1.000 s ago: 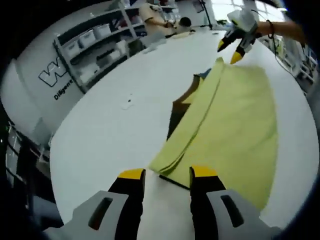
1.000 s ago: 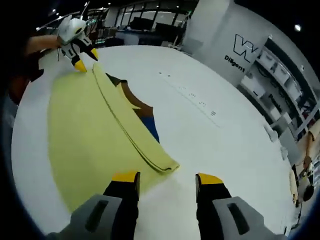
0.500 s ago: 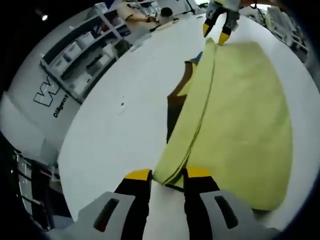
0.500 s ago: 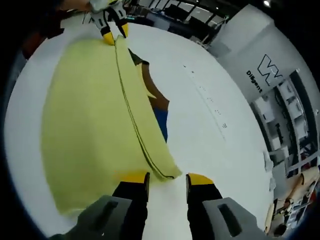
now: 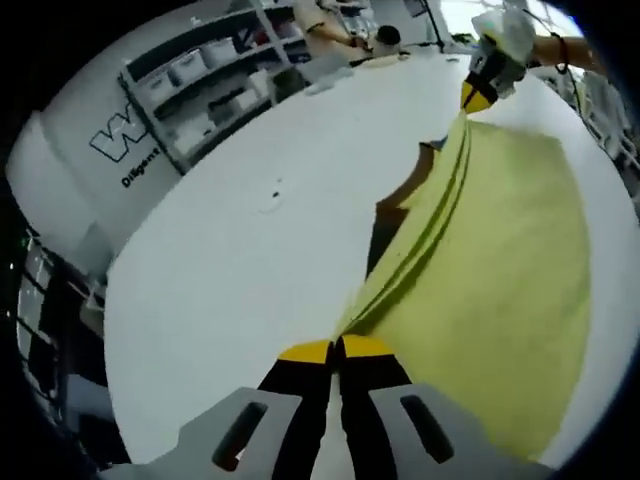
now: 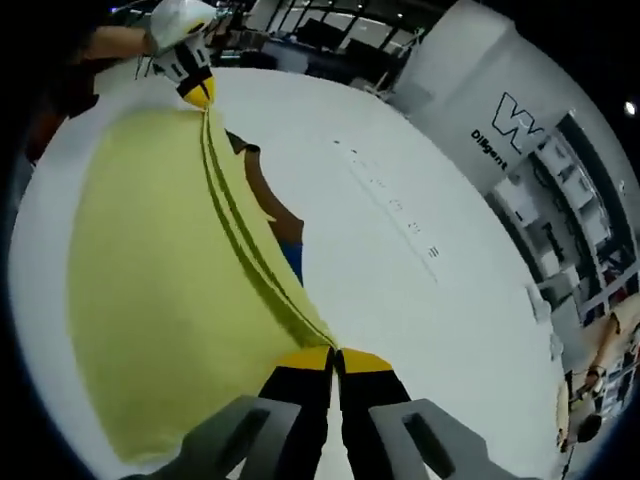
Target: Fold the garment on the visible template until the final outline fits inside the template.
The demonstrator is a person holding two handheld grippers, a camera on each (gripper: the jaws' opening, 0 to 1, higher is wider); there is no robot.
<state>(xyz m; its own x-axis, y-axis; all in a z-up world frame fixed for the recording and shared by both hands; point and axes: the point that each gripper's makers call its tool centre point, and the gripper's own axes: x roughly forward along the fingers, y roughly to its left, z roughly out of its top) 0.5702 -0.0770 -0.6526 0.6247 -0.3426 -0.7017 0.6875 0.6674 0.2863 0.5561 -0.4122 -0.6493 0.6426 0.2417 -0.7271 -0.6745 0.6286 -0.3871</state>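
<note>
Jaws, left gripper (image 5: 336, 350): pressed together on the near corner of the garment's folded edge, in the left gripper view.
Jaws, right gripper (image 6: 335, 357): pinched shut on the other end of the same folded edge, in the right gripper view.
Garment (image 5: 500, 270): yellow cloth lying spread on the white worktop (image 5: 250, 260); its folded edge runs as a taut layered ridge from one gripper to the other, raised a little above the flat part.
Garment, right gripper view (image 6: 150, 270): the wide flat part lies left of the ridge, bare worktop (image 6: 420, 300) to the right.
Template (image 5: 383, 235): dark sheet under the garment, a brown and dark strip showing beside the ridge; a blue patch (image 6: 293, 262) shows in the right gripper view.
Far end, left gripper view: right gripper (image 5: 480, 95) clamped on the ridge's tip, a hand (image 5: 560, 52) behind it.
Far end, right gripper view: left gripper (image 6: 198, 92) closed on the ridge's tip.
Beyond worktop: shelves (image 5: 215, 85) with boxes, and a white wall (image 6: 470, 80) with dark lettering.
</note>
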